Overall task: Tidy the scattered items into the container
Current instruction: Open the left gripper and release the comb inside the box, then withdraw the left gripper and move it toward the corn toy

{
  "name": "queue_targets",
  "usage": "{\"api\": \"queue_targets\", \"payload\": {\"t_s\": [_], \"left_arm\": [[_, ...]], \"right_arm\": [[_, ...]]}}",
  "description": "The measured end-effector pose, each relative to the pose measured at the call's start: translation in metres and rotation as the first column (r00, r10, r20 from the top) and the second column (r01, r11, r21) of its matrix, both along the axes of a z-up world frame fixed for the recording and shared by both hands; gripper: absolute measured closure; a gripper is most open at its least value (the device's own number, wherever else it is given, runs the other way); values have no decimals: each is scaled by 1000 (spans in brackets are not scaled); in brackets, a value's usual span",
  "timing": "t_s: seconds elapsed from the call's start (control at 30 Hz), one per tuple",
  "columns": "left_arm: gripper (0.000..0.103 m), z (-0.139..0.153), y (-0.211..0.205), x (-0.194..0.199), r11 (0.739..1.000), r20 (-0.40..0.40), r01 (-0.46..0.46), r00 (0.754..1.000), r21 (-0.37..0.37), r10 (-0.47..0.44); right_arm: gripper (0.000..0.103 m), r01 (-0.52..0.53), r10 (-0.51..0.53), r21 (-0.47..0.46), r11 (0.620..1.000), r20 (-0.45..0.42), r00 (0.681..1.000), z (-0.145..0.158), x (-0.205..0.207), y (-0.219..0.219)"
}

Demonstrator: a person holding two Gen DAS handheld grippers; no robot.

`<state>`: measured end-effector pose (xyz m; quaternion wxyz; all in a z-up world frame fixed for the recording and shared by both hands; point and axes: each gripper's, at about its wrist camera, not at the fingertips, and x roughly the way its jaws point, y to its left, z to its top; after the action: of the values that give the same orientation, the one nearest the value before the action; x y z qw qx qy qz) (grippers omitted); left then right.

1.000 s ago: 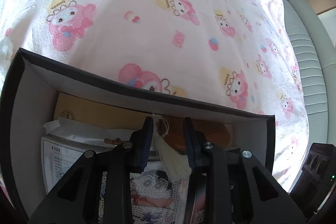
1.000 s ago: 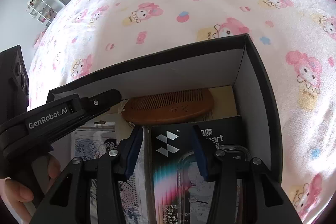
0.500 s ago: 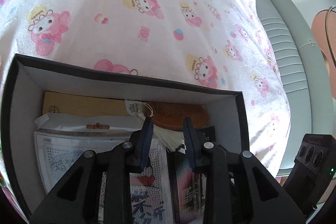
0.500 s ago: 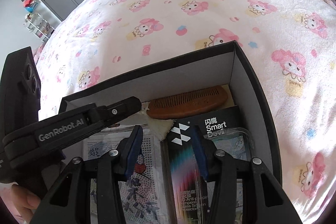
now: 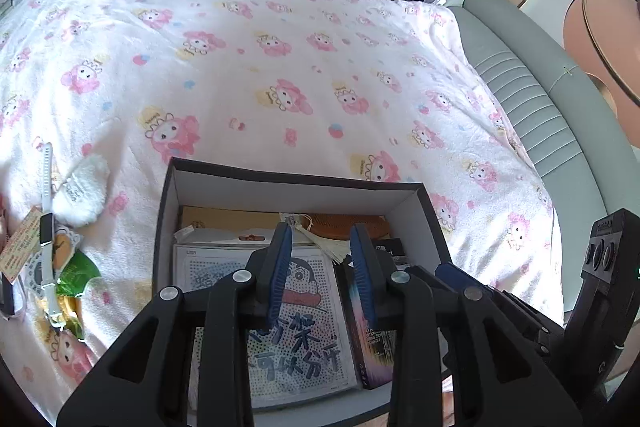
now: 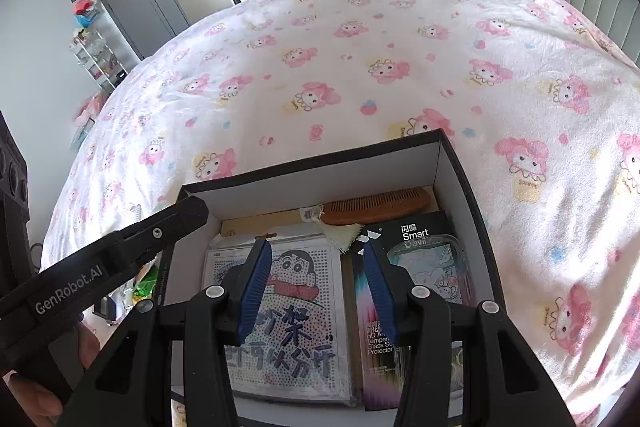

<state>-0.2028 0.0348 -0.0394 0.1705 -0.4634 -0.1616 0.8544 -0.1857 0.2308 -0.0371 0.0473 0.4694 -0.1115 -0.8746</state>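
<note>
Box [image 6: 456,167] holds a "Smart Devil" screen-protector pack [image 6: 416,239]; "GenRobot.AI" left gripper [image 5: 320,267] and right gripper [image 6: 316,283] hover released.

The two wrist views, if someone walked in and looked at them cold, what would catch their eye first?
Probably the black box on the pink cartoon-print blanket, already packed: a cartoon bead-art sheet on its left side, a dark screen protector pack on its right, a wooden comb along the far wall. Next, the leftovers beside it in the left view: a white fluffy pouch, a white watch and green wrappers.
</note>
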Motion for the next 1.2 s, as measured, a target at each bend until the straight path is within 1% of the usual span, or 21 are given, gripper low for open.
{"api": "queue_targets", "payload": {"t_s": [0.2, 0.27, 0.4, 0.53, 0.6, 0.73, 0.9, 1.03, 1.2], "left_arm": [[73, 26, -11, 36, 999, -84, 5, 996, -44, -9], [73, 33, -14, 49, 997, -103, 4, 995, -72, -11], [73, 41, -20, 74, 995, -132, 4, 991, -101, -17], [72, 43, -28, 98, 991, -154, -13, 988, -133, -8], [72, 42, -34, 109, 991, -155, -17, 988, -132, -4], [72, 40, -45, 129, 988, -155, -38, 988, -153, 14], [72, 39, -61, 150, 984, -160, -67, 986, -166, 41], [72, 38, -77, 162, 983, -161, -93, 985, -159, 67], [72, 34, -101, 173, 978, -157, -140, 981, -154, 116]], "right_arm": [[59, -14, 16, 20, 1000, -108, 994, 35, 33, -9], [59, -24, 27, 23, 999, -137, 990, 43, 44, -15], [59, -62, 71, 52, 997, -185, 980, 55, 68, -31], [59, -95, 110, 77, 992, -210, 971, 58, 88, -45], [59, -108, 123, 83, 991, -217, 968, 56, 97, -50], [59, -126, 143, 92, 988, -218, 965, 51, 113, -62], [59, -163, 185, 109, 981, -243, 952, 52, 133, -79], [59, -199, 226, 129, 971, -253, 940, 54, 142, -95], [59, -255, 278, 119, 960, -256, 926, 53, 148, -115]]}}
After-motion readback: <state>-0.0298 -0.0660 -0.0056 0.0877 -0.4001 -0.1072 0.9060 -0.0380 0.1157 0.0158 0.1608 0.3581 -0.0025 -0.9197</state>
